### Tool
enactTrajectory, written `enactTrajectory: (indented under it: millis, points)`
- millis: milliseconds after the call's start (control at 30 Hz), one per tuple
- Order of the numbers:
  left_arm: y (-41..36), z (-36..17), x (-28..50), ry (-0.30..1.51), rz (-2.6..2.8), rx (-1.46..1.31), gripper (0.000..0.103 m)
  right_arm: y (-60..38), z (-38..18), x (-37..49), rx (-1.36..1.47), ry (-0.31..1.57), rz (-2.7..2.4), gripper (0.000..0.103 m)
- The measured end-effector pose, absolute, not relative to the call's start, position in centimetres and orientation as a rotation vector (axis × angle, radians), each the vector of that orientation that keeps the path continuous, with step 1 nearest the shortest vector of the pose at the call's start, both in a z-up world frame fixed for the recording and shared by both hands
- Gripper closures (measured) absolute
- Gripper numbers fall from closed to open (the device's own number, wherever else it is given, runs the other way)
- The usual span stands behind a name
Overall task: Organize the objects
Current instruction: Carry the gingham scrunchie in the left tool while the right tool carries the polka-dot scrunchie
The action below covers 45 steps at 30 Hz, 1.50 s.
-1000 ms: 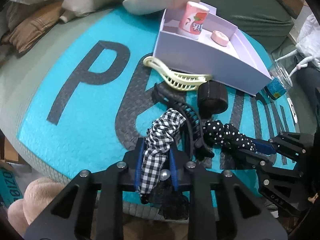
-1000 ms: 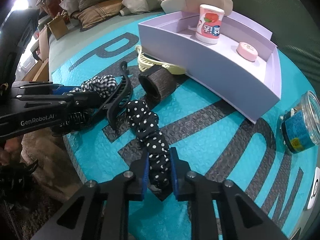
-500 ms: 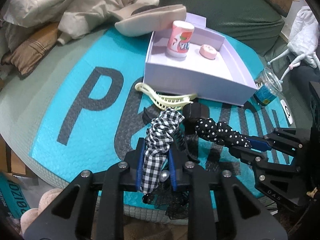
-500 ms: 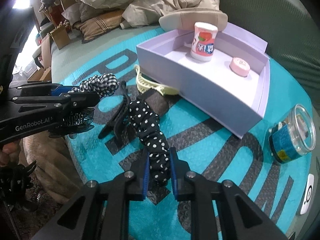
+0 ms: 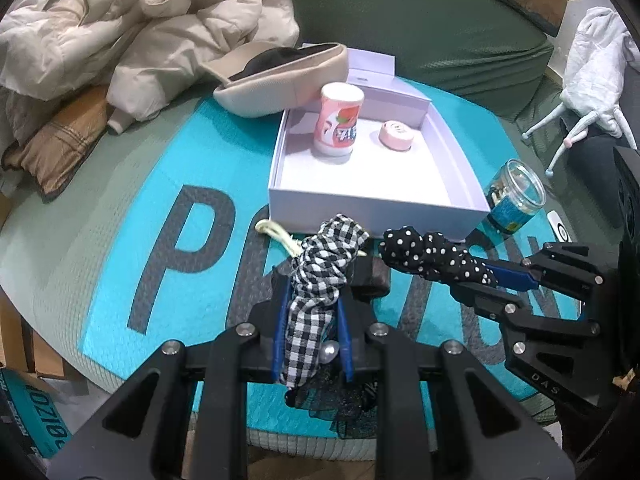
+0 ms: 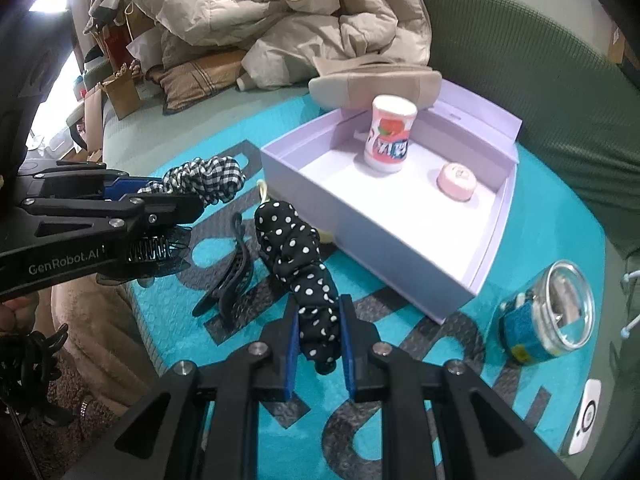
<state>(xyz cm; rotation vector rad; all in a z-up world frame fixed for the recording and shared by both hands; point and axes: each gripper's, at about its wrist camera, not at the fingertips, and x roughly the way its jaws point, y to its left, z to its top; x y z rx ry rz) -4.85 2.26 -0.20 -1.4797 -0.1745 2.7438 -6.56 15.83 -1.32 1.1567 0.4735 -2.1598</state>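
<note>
Gingham scrunchie [image 5: 320, 280] clamped betw left gripper [image 5: 308, 336] jaws | dotted scrunchie [image 6: 308, 280] clamped betw right gripper [image 6: 318, 344] jaws

A turquoise textured mat [image 6: 560, 216] printed with large dark grey letters covers a grey-green cushioned surface [image 5: 60, 240]. Directly on the mat sit an open lavender cardboard box [image 6: 384, 236], a clear round jar with a blue label [image 6: 544, 316] lying on its side near the box's corner, a black claw hair clip [image 6: 232, 280], and a pale yellow hair clip [image 5: 276, 234] partly hidden beside the box's front wall.
</note>
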Motion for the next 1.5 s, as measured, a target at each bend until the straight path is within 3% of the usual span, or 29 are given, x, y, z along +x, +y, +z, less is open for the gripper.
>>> enactTrajectory:
  millis: [200, 700, 900, 1067, 1500]
  points:
    - [2.6, 0.3, -5.6, -0.175, 2.740, -1.463, 0.083, 15.9, -0.9, -7.1, 1.142, 0.482, -2.165, 0.086]
    - [2.9, -5.7, -6.6, -0.298, 2.604, -1.551, 0.083, 16.2, -5.4, -7.9, 1.269, 0.447, -2.129, 0.086]
    - [2.9, -6.4, -7.6, -0.247, 2.592, -1.598, 0.077, 15.9, -5.6, -8.2, 1.272, 0.439, -2.124, 0.086]
    - [2.5, -5.6, -7.7, -0.310, 2.602, -1.553, 0.084, 16.1, -5.2, -8.6, 1.266, 0.429, -2.132, 0.086]
    - [3.9, -2.1, -9.6, -0.178, 2.633, -1.495, 0.085, 16.7, -2.9, -10.0, 1.211, 0.426, -2.168, 0.086]
